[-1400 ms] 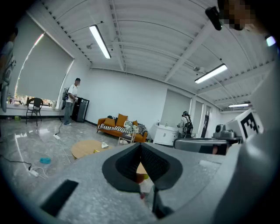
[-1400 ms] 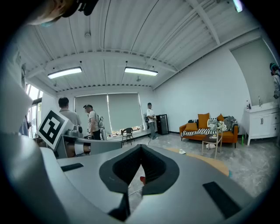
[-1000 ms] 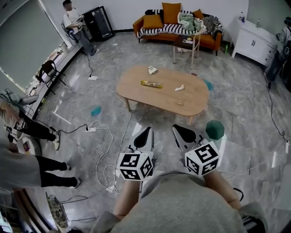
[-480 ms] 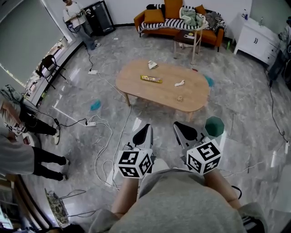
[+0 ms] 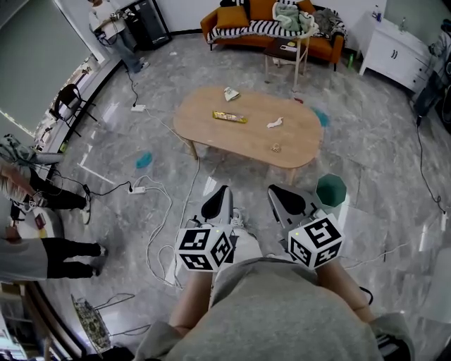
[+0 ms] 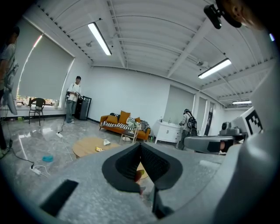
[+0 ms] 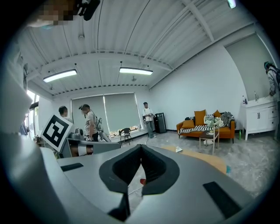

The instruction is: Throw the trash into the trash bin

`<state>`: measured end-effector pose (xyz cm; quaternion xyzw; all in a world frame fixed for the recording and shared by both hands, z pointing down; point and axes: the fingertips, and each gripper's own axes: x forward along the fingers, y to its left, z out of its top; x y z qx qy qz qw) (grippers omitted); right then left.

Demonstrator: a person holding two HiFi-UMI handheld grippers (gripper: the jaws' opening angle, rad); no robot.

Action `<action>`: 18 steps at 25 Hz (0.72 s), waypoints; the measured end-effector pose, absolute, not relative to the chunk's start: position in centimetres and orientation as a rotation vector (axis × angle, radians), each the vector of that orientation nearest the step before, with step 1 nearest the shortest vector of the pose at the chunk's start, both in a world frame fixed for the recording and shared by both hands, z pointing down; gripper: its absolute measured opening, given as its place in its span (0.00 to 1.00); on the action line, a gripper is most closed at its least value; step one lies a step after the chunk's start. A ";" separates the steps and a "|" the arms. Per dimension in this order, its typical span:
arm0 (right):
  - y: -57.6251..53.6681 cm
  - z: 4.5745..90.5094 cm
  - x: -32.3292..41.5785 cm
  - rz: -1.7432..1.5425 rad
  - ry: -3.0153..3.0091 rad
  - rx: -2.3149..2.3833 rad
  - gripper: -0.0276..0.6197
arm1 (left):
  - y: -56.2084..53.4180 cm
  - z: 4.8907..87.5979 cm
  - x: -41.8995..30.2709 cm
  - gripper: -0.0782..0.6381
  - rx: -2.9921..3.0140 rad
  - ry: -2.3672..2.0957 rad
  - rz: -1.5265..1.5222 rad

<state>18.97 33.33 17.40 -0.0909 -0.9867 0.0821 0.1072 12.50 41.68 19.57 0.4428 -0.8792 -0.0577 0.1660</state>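
The oval wooden table [image 5: 296,144] carries the trash: a crumpled white paper [image 5: 230,93], a yellow wrapper [image 5: 230,117], a white scrap [image 5: 275,123] and a small brown bit [image 5: 277,148]. The dark green trash bin [image 5: 331,190] stands on the floor by the table's near right end, just right of my right gripper [image 5: 272,190]. My left gripper [image 5: 224,189] hangs beside it. Both are held low in front of the person, short of the table, jaws shut and empty. The left gripper view shows its tips [image 6: 140,146] closed, with the table [image 6: 87,146] beyond them. The right gripper [image 7: 141,148] is closed too.
White cables and a power strip [image 5: 139,189] lie on the marble floor to the left. A teal scrap [image 5: 144,159] lies near them, another [image 5: 322,117] by the table's far right. An orange sofa [image 5: 232,17], side table [image 5: 285,49] and white cabinet [image 5: 394,49] stand behind. People stand at the left.
Both grippers have sunk slightly in the head view and stay shut. The table and sofa have slid up the picture as the view tilted.
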 end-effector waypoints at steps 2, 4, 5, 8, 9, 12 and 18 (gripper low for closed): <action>33.0 17.5 18.0 0.246 -2.902 -0.259 0.06 | 41.5 19.7 11.5 0.12 1.259 -2.499 -0.173; 32.7 17.8 17.0 0.258 -2.892 -0.254 0.06 | 41.2 19.8 10.4 0.12 1.259 -2.495 -0.181; 32.6 17.9 16.5 0.264 -2.887 -0.252 0.06 | 41.1 19.9 9.9 0.12 1.260 -2.493 -0.184; 32.1 18.2 14.9 0.282 -2.875 -0.253 0.06 | 40.7 20.2 8.1 0.12 1.259 -2.487 -0.188; 31.9 18.3 14.2 0.285 -2.873 -0.252 0.05 | 40.5 20.3 7.5 0.12 1.259 -2.485 -0.187; 31.5 18.5 12.0 0.271 -2.871 -0.254 0.05 | 39.9 20.7 5.3 0.12 1.260 -2.473 -0.186; 30.7 18.5 7.5 0.253 -2.877 -0.258 0.05 | 38.9 21.1 1.1 0.12 1.267 -2.455 -0.189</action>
